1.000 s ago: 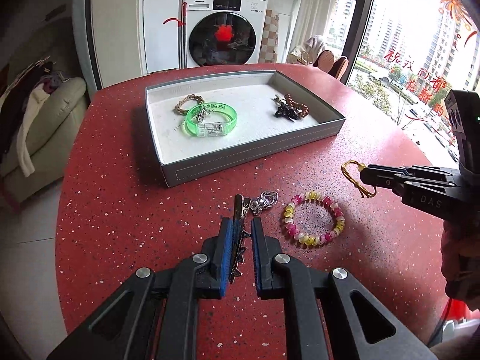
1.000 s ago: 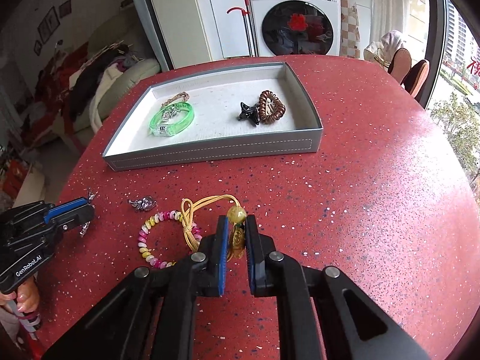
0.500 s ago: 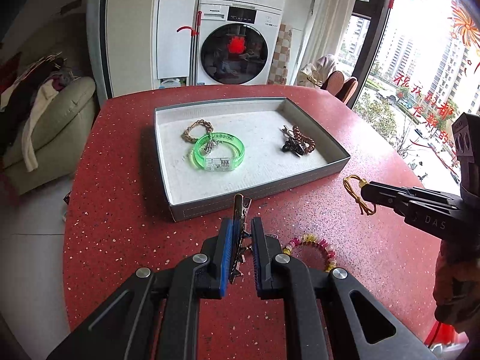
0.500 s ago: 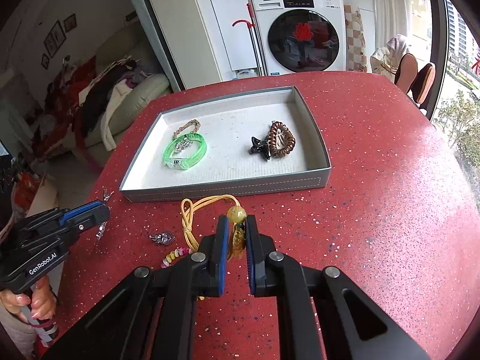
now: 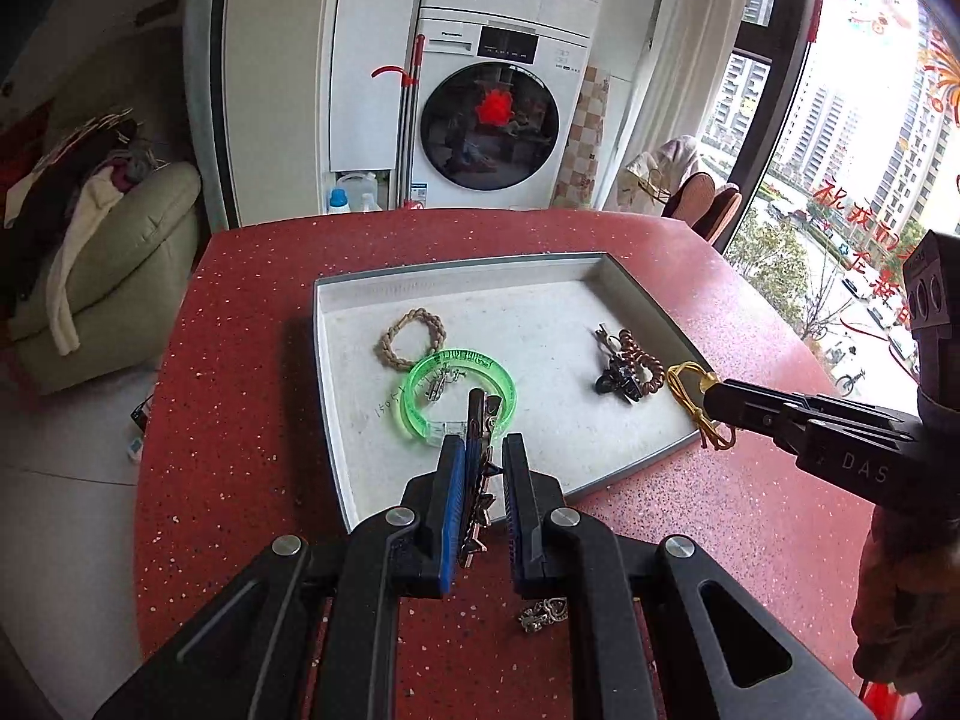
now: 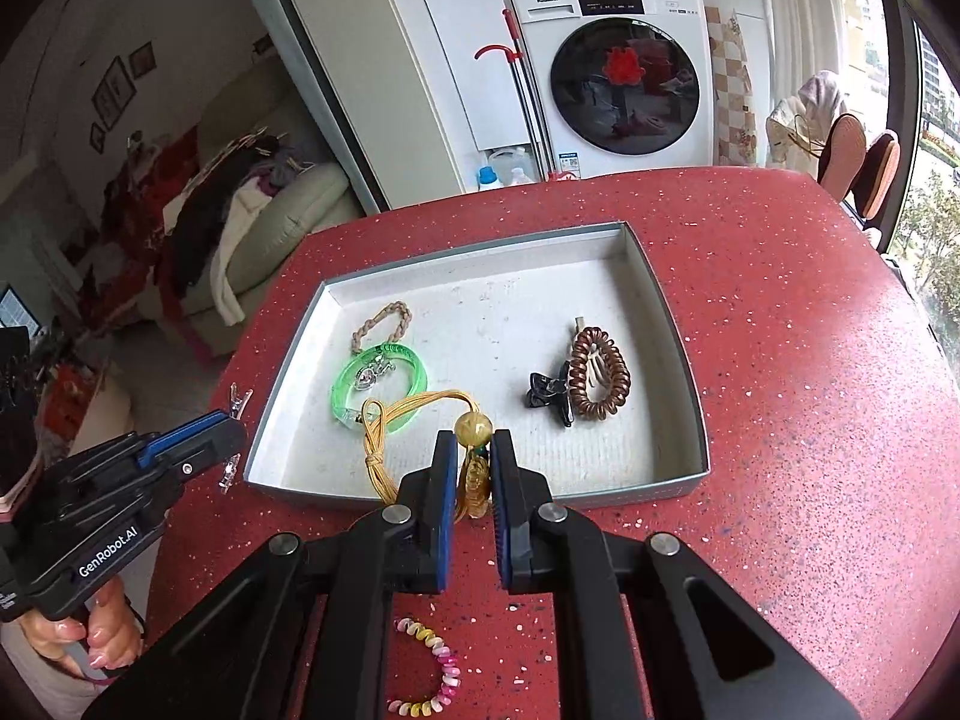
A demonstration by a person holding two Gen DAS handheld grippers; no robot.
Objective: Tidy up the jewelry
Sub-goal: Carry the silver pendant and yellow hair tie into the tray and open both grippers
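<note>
Left fingers point(image 5: 459, 468) pinch a hair clip point(image 5: 480, 420) over the tray point(image 5: 336, 420); right fingers point(image 6: 504, 462) grip a gold cord charm point(image 6: 473, 431).

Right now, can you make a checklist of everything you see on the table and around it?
Surface: red speckled table, one grey tray.
Job's things: in the tray, green bangle, braided bracelet, brown coil tie, black claw clip. On the table, bead bracelet, silver charm.
Clutter: nothing seen.
Grippers: left gripper shut on hair clip; right gripper shut on gold cord pendant.
Cables: nothing seen.
Surroundings: washing machine, sofa, window.
</note>
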